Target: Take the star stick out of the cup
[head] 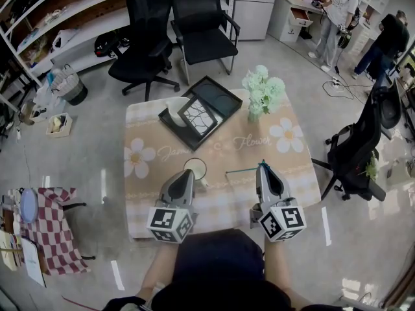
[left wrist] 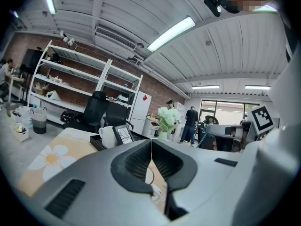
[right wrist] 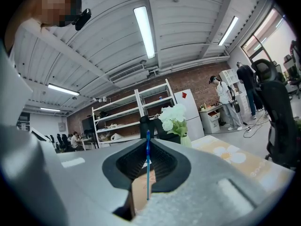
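Star stick (head: pixel 243 170): in the head view it hangs level over the table (head: pixel 292 167), clear of the cup (head: pixel 195 168), its near end pinched at the tip of the right gripper (head: pixel 262 168) and its far end pointing left toward the cup without reaching it. The cup stands upright on the flowered cloth, right at the nose of the left gripper (head: pixel 185 177). Farther back lie a black tray (head: pixel 170 127) and a vase of pale flowers (head: pixel 262 89).

In the left gripper view the 2 jaws meet in a single seam with nothing between them; the tray and flowers show beyond.

In the right gripper view the jaws are pressed together on the thin blue stick, which runs straight up the line where they meet.
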A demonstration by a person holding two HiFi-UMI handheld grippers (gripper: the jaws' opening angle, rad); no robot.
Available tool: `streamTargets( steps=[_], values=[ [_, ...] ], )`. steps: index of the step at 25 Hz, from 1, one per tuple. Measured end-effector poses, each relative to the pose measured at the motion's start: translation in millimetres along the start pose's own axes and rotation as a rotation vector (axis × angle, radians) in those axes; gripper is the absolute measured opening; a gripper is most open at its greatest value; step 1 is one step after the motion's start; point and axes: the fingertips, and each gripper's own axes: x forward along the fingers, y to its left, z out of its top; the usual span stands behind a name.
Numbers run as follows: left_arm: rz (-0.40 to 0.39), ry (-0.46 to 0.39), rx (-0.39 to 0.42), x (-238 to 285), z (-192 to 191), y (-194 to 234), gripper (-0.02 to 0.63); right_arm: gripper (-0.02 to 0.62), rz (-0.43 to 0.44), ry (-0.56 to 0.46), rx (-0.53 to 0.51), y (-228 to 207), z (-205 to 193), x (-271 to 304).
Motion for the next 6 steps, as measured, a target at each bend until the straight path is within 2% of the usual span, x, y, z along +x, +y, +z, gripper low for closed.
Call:
streamTargets(
  steps=[6],
  values=[
    [0.006, 0.0, 0.0, 0.3, 0.0, 1.8, 0.011, 0.017, 0.002, 0.003, -0.002, -0.7, 0.3, 2.9]
  ],
)
